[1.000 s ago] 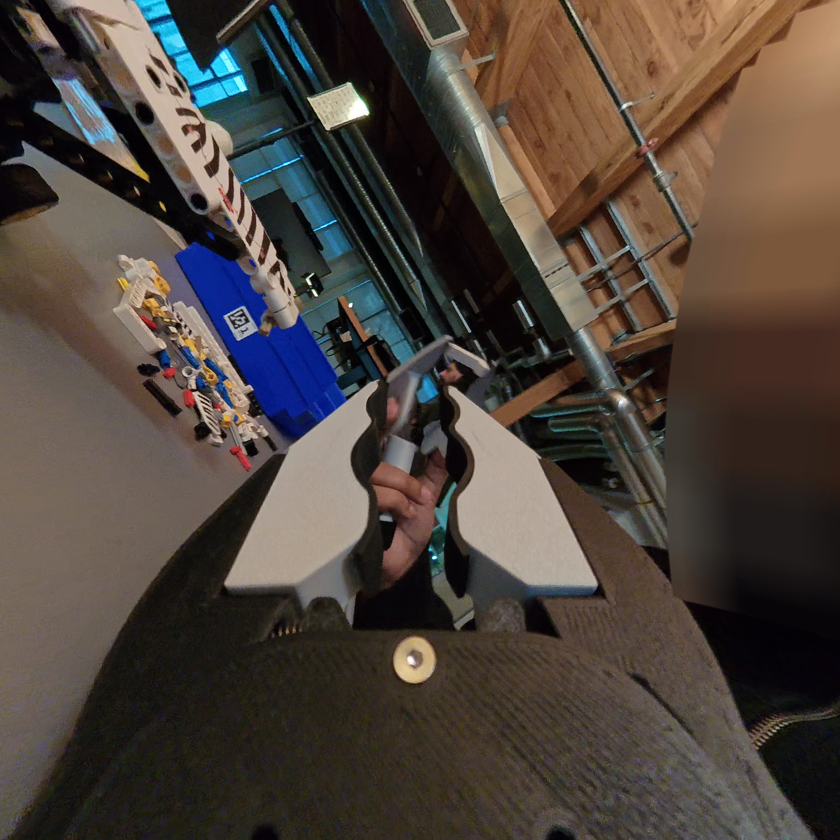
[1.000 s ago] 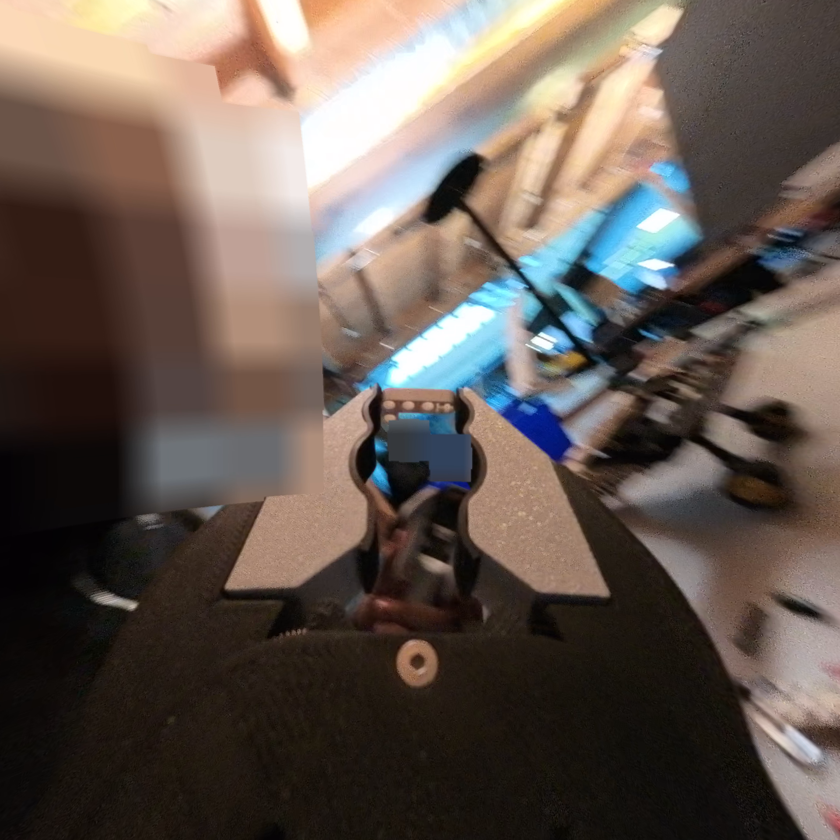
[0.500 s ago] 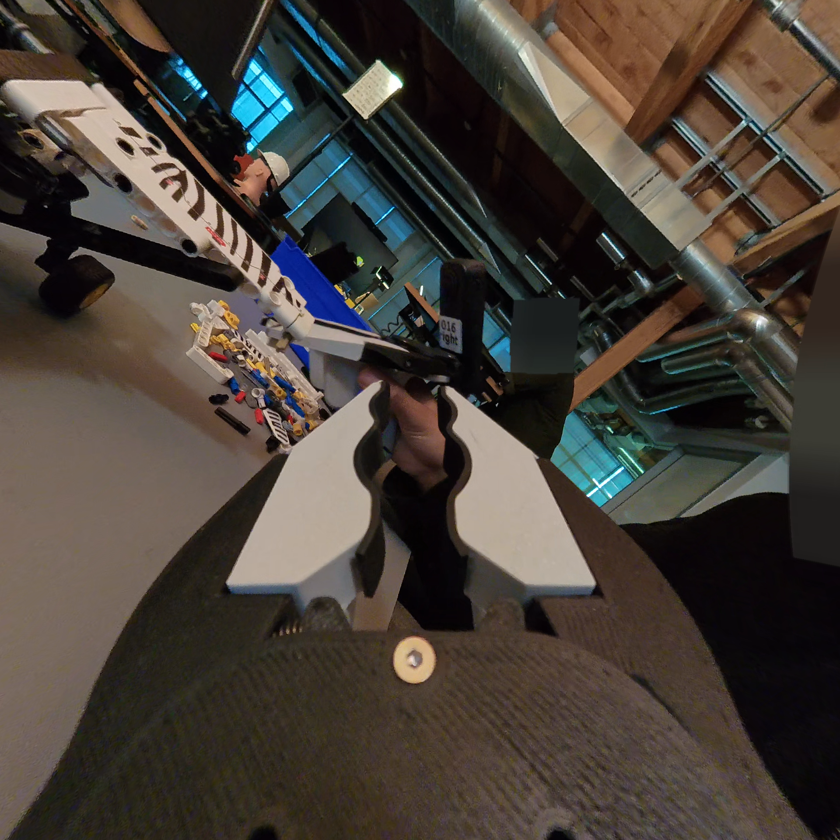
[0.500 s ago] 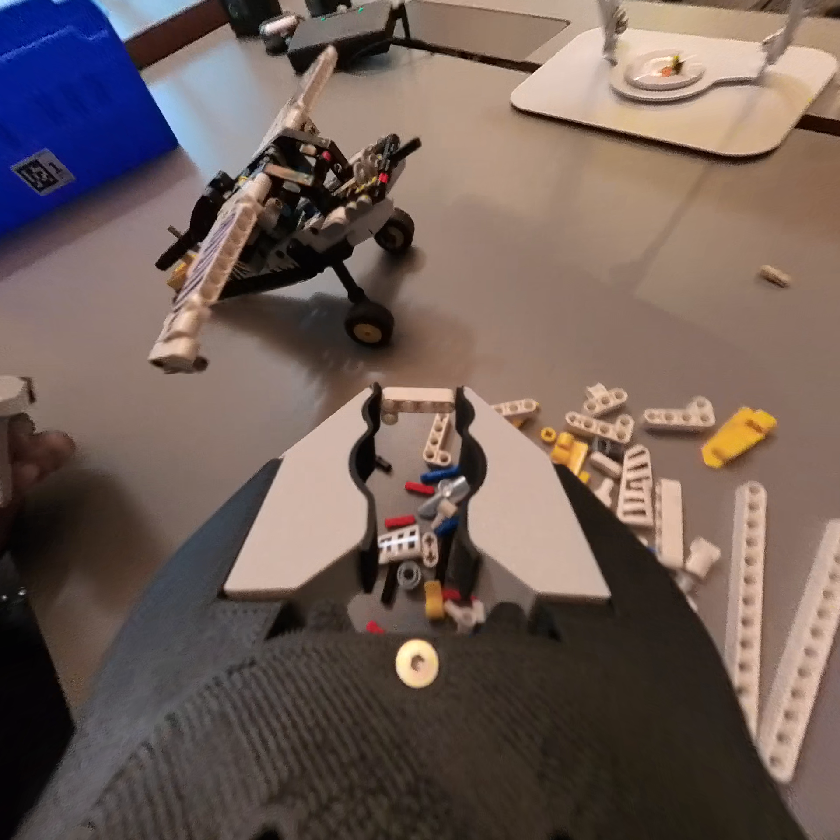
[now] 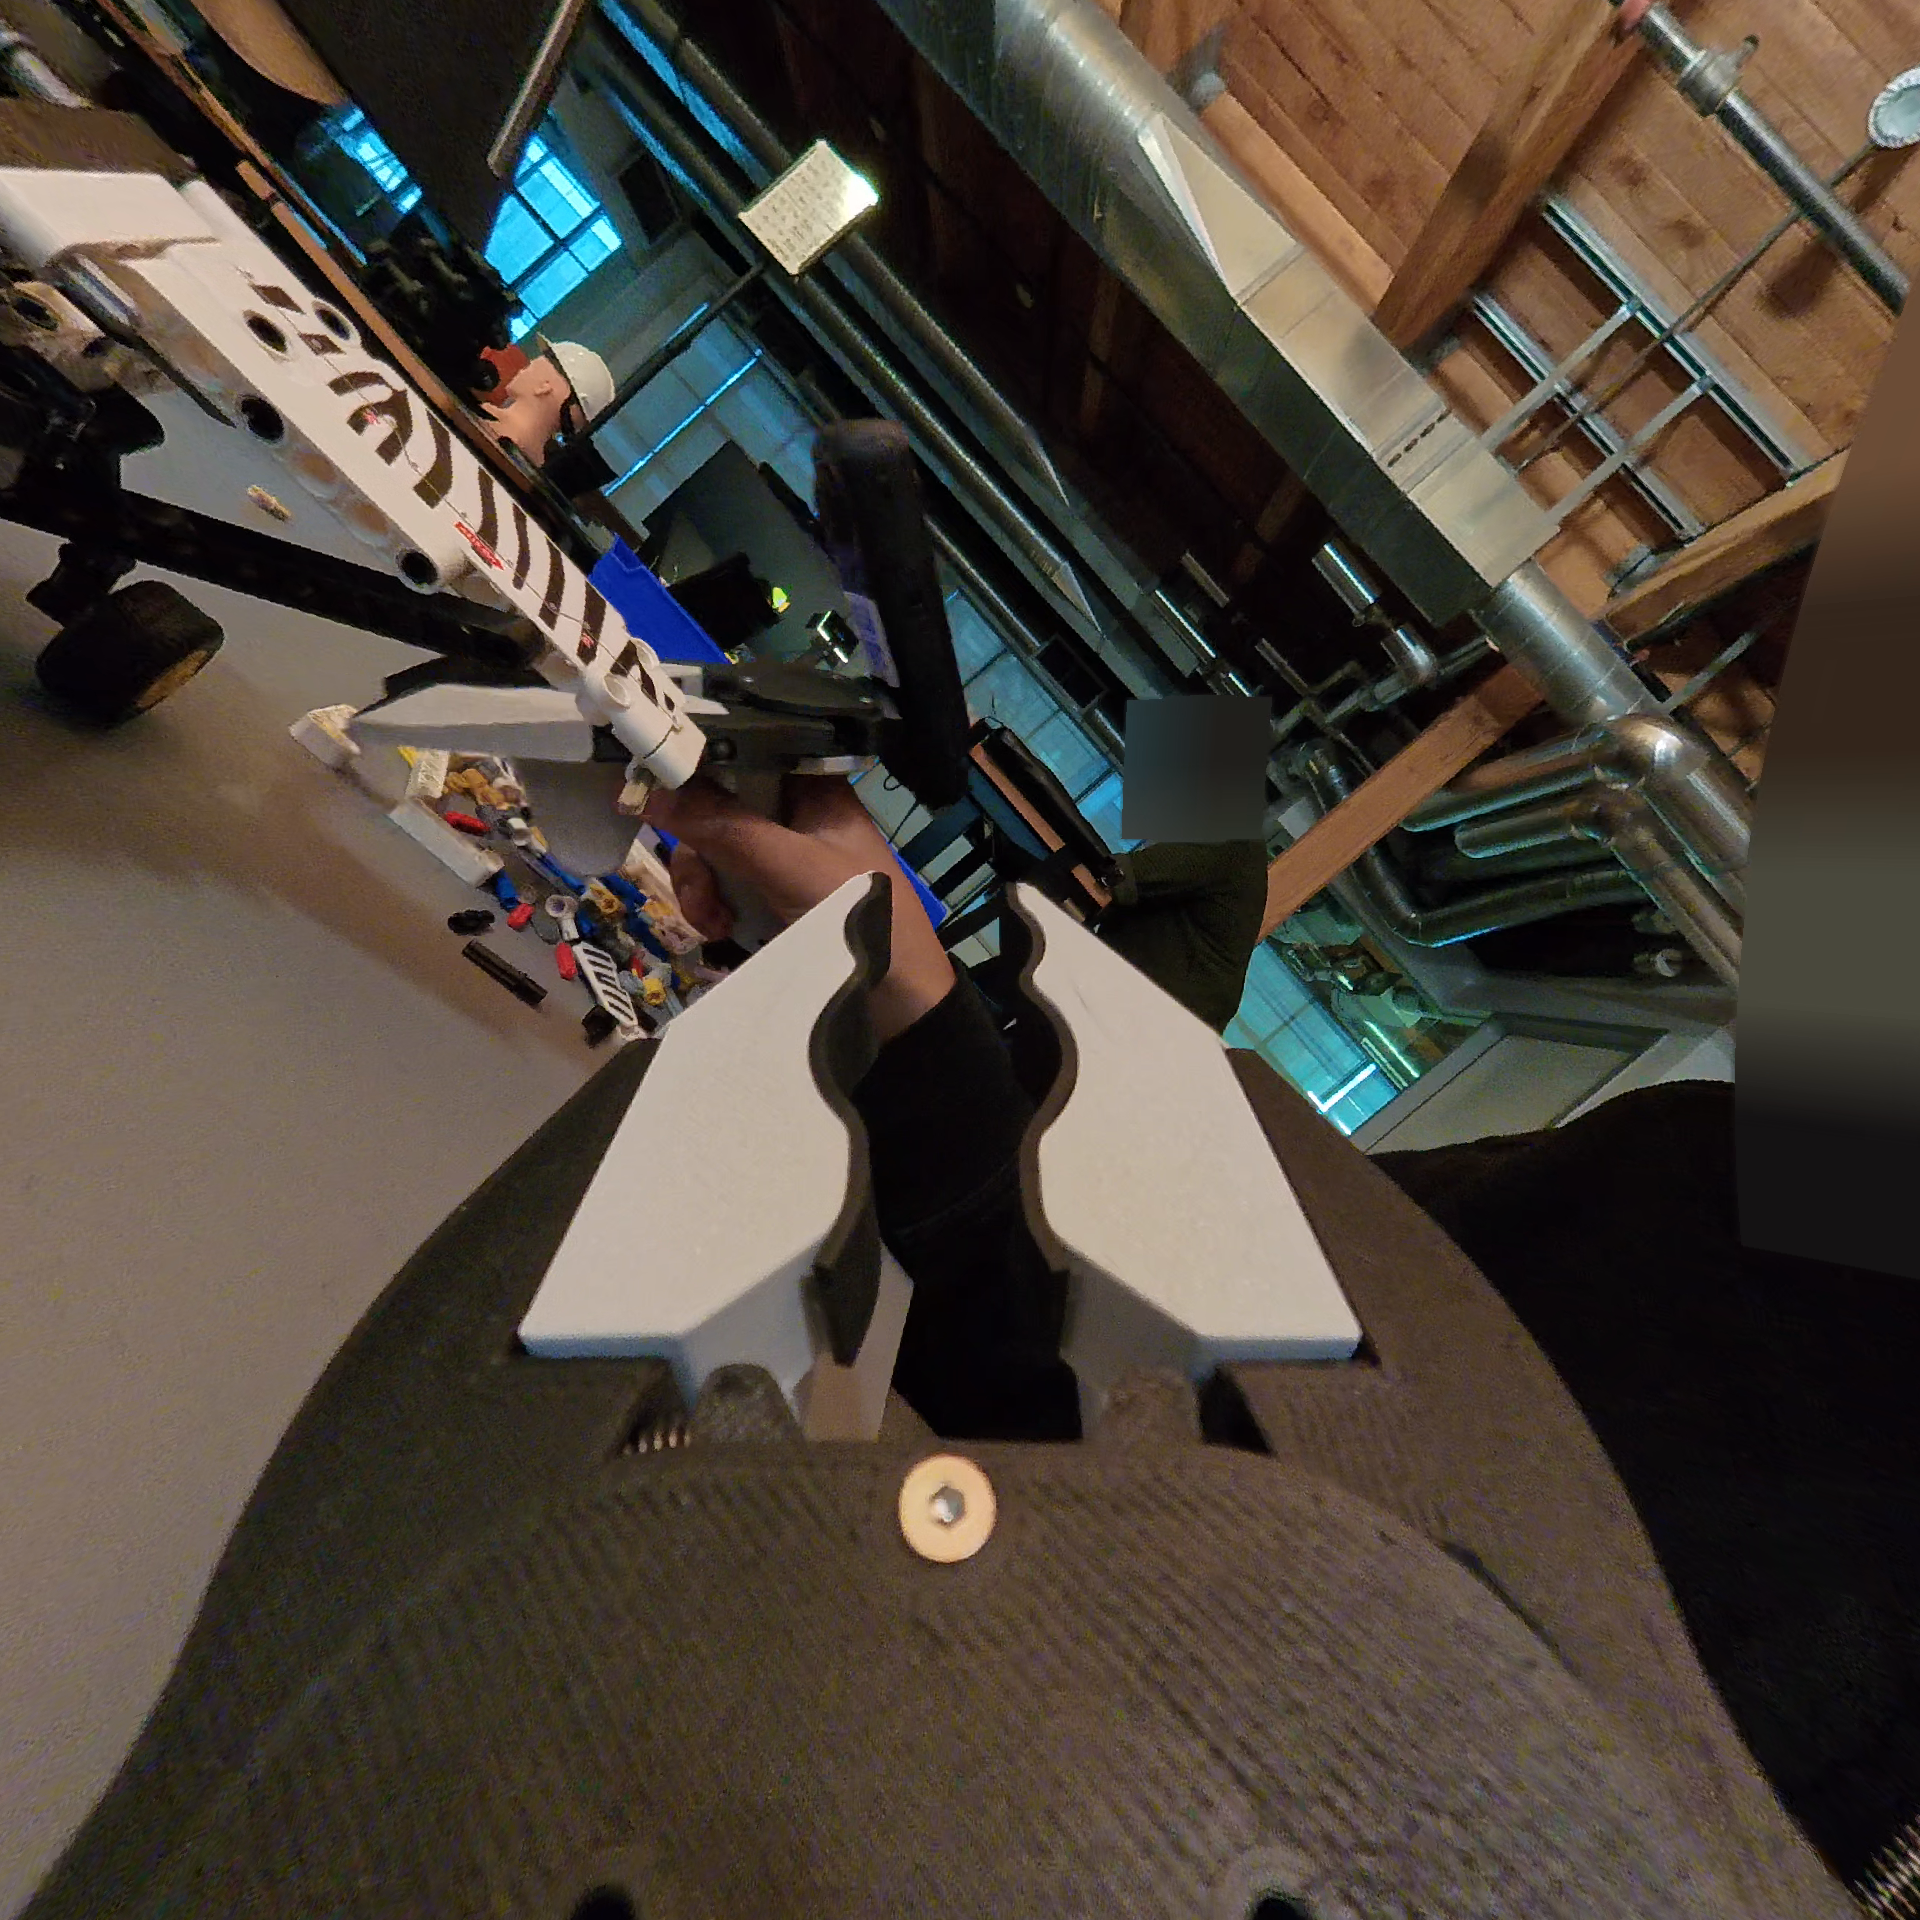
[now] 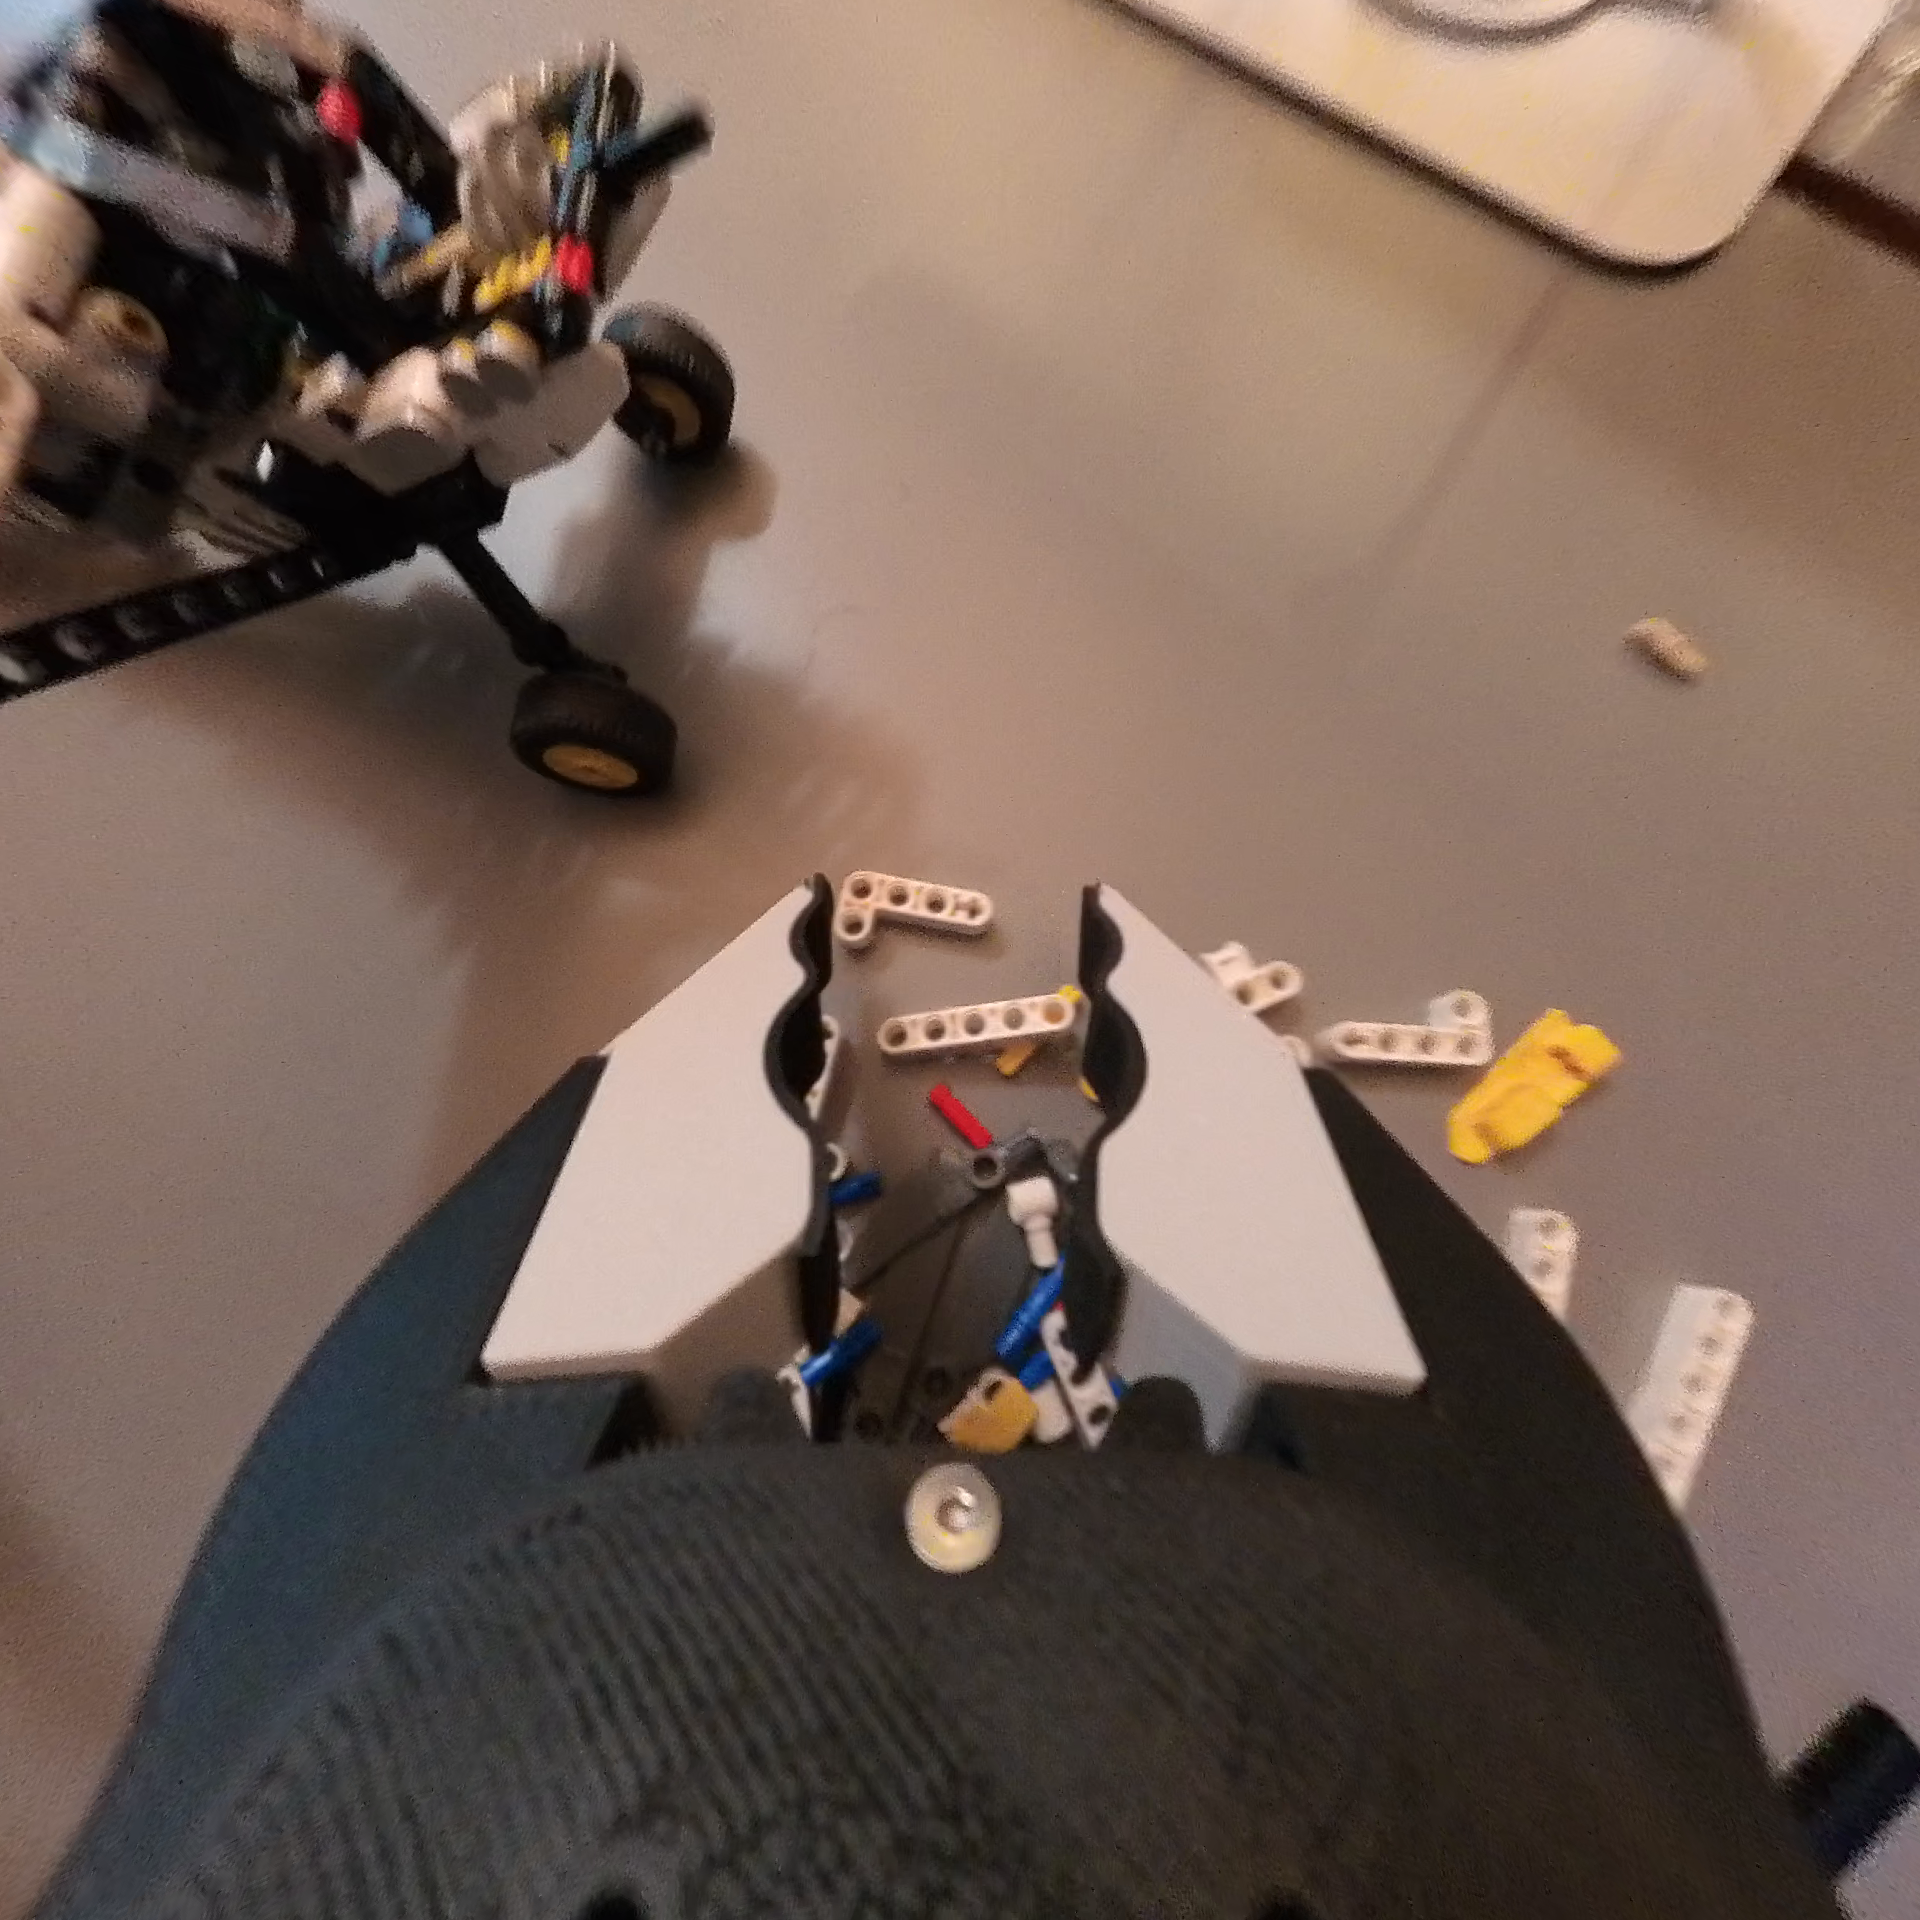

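Note:
My right gripper (image 6: 956, 899) is open and empty, and hovers low over loose building pieces on the grey table (image 6: 1143, 520). A white L-shaped beam (image 6: 909, 906) lies at its fingertips. A straight white beam (image 6: 977, 1023) and a red pin (image 6: 956, 1110) show between the jaws. A black-and-white brick-built aircraft (image 6: 343, 343) on wheels (image 6: 592, 727) stands to the left. My left gripper (image 5: 948, 894) is open, holds nothing and is tilted up off the table. Its view shows the right gripper (image 5: 468, 717), held by a hand (image 5: 790, 852), above the pile of pieces (image 5: 561, 914), beside the aircraft's striped wing (image 5: 416, 468).
A yellow piece (image 6: 1532, 1081) and more white beams (image 6: 1403, 1039) lie to the right. A small tan piece (image 6: 1662, 646) lies alone farther off. A white base plate (image 6: 1455, 125) sits at the back right. A blue bin (image 5: 644, 613) stands behind the pile. The grippers' ends are close to 20 cm from one another.
My right gripper swung down from facing the room to just over the loose pieces, and its jaws opened wider. My left gripper stayed tilted up, with the same jaw opening.

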`<state>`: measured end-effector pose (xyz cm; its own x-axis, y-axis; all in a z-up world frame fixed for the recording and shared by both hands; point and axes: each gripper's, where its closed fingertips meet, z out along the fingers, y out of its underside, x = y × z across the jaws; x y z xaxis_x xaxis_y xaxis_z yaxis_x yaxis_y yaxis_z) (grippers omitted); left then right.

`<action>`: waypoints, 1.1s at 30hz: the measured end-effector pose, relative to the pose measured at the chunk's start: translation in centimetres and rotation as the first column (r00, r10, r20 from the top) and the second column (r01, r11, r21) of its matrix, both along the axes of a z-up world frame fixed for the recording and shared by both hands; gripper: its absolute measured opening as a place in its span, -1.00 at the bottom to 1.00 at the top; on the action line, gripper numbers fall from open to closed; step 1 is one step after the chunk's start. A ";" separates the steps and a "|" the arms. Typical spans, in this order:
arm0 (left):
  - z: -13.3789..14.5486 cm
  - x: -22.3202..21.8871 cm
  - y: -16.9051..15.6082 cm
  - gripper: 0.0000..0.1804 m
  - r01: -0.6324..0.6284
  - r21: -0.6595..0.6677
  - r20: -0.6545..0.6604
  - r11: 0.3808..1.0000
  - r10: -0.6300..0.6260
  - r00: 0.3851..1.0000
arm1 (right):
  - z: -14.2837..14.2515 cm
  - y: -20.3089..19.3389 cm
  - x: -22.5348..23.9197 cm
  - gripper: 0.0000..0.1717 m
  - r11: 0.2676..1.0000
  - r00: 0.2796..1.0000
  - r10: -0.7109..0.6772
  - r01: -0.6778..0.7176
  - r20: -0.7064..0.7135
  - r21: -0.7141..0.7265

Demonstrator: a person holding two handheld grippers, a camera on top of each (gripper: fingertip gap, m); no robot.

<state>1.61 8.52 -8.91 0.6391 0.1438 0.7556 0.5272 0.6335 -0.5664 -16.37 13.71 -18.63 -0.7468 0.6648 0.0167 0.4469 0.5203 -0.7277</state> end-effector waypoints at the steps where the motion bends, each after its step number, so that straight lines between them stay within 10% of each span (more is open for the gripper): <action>1: 0.0 0.0 0.0 -0.83 0.003 0.005 0.003 1.000 -0.003 1.000 | 0.9 0.5 -0.2 -0.49 0.999 0.999 -0.020 0.019 -0.030 -0.028; 11: 0.1 -0.2 -0.1 -0.83 0.009 0.021 0.006 1.000 -0.009 1.000 | -0.5 2.5 1.3 -0.44 0.996 0.992 0.001 0.010 0.130 -0.086; 33: 0.1 -0.2 -0.3 -0.84 0.017 0.044 0.010 0.999 -0.017 1.000 | 0.3 2.9 -0.5 -0.78 0.999 0.999 0.007 -0.005 -0.036 0.051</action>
<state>1.44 8.20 -8.80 0.6331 0.0997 0.7676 0.5439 0.6483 -0.5328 -16.87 16.56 -18.37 -0.7492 0.6578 0.0775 0.4174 0.5598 -0.7158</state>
